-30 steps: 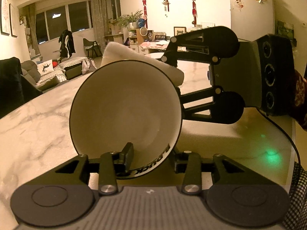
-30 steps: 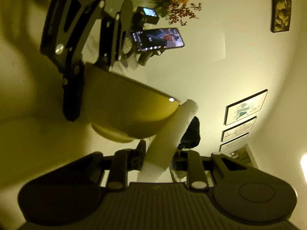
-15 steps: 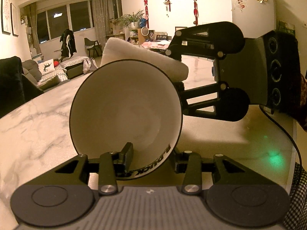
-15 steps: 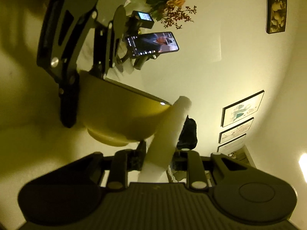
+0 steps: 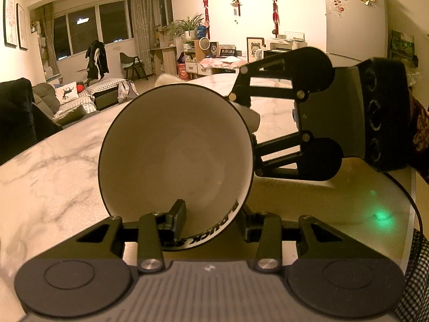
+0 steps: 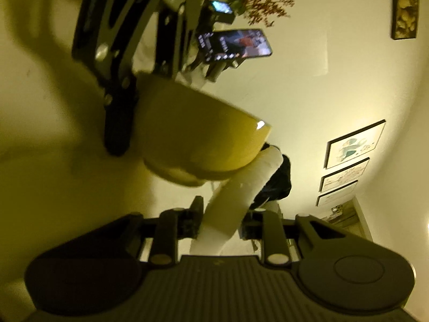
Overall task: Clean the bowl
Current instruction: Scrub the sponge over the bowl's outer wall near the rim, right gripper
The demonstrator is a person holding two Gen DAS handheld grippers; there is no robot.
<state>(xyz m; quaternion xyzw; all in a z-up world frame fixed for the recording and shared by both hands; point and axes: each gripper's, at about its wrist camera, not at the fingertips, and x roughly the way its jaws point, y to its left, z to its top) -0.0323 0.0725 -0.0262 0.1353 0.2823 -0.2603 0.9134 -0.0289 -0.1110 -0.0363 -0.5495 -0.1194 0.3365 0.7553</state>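
Note:
A white bowl with a black rim and black lettering hangs tilted above the marble table, its inside facing the left wrist camera. My left gripper is shut on its lower rim, one finger inside and one outside. My right gripper reaches in from the right behind the bowl. It is shut on a white rolled cloth, which presses against the bowl's outer wall near the rim. In the left wrist view only bits of the cloth show past the bowl's edge.
A phone on a stand and a bunch of dried flowers stand beyond the bowl. A black cable runs along the table's right edge near a green light spot. A checked sleeve shows at the lower right.
The cloth has slid from above the bowl's top rim down behind the bowl, so much less of it shows. The right gripper has dropped a little. The bowl stays in the left gripper.

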